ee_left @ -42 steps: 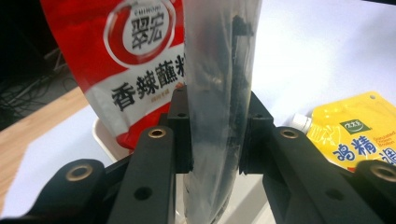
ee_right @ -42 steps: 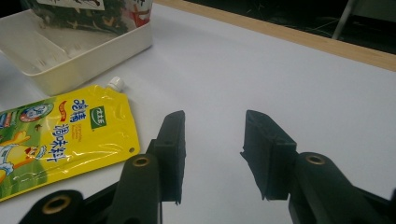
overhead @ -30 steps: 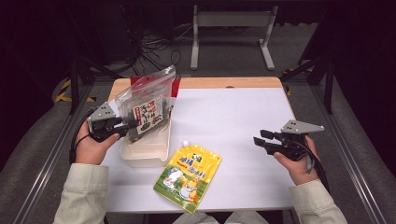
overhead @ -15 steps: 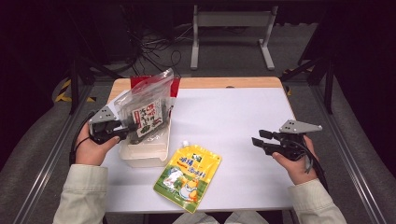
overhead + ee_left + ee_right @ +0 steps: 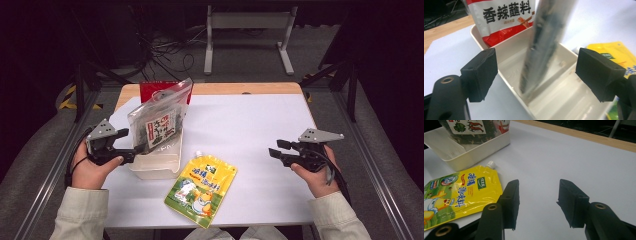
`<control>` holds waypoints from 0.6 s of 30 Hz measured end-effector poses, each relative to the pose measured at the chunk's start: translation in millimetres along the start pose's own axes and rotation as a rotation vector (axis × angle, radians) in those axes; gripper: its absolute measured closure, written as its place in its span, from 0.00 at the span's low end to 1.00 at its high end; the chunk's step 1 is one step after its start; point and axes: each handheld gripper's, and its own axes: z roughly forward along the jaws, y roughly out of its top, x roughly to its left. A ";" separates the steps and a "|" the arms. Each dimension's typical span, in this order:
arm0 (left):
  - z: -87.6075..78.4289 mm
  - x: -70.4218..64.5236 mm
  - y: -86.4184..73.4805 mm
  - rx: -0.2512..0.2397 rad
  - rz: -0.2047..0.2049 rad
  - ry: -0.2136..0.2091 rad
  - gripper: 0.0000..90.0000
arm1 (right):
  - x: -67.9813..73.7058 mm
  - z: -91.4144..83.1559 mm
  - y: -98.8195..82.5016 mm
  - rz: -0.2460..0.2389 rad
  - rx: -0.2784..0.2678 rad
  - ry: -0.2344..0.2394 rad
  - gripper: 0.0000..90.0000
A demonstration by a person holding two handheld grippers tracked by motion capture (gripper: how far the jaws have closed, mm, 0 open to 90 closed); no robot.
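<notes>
The clear plastic zip bag of dark dried seaweed (image 5: 159,122) stands tilted in the white plastic bin (image 5: 156,165), left of centre in the high view. It looks light, floppy and slick, best pinched at its flat edge. The left gripper (image 5: 131,152), jaws just spread, is empty beside it; the right gripper (image 5: 273,148) is open, empty. One red sachet (image 5: 501,18), one yellow spouted pouch (image 5: 202,189).

A wooden table (image 5: 260,89) is sitting in the middle of the frame, with a white sheet (image 5: 240,130) covering most of it. A white tray (image 5: 157,167) is resting on the sheet at centre left, and a yellow pouch (image 5: 201,189) is lying flat just below it.
</notes>
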 end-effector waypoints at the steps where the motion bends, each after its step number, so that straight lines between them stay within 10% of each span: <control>1: -2.2 -2.3 0.1 0.001 0.004 -0.001 0.20 | -0.1 -0.1 0.1 -0.001 -0.001 0.001 0.57; 18: -25.1 -38.7 -7.3 0.068 0.003 0.011 0.18 | 11.1 22.5 3.8 0.027 0.066 0.115 0.55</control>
